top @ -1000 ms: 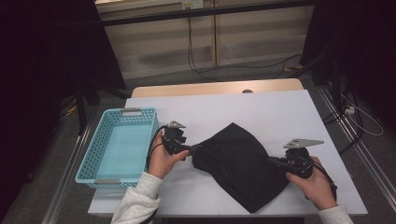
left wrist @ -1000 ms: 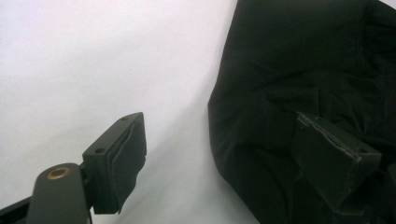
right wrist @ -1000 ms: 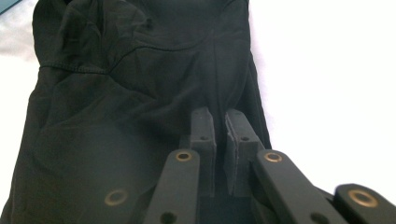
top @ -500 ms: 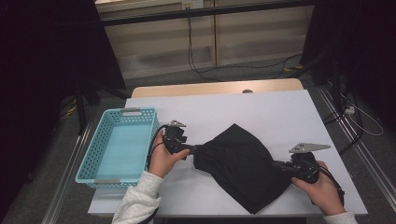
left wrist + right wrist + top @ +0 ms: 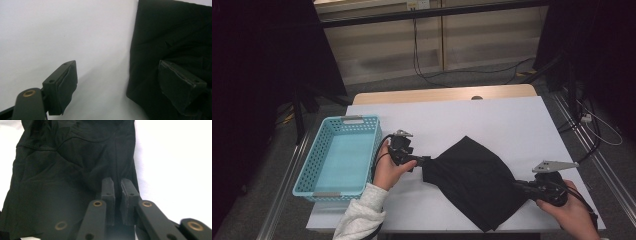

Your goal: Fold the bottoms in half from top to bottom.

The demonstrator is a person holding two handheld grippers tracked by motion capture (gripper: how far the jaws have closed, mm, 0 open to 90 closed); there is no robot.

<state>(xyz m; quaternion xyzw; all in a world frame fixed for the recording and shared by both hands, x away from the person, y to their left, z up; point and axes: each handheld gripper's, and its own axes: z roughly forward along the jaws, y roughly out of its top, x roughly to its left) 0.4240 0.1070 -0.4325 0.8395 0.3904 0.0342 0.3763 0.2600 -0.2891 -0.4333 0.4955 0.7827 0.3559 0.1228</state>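
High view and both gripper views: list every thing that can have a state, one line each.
black cloth: lying flat on the table, slightly creased, between the two grippers.
basket: upright, empty.
left gripper: jaws wide open, astride the cloth's edge, not pressing it.
right gripper: jaws a narrow gap apart, just been opening, at the cloth's edge; grip cannot be told.
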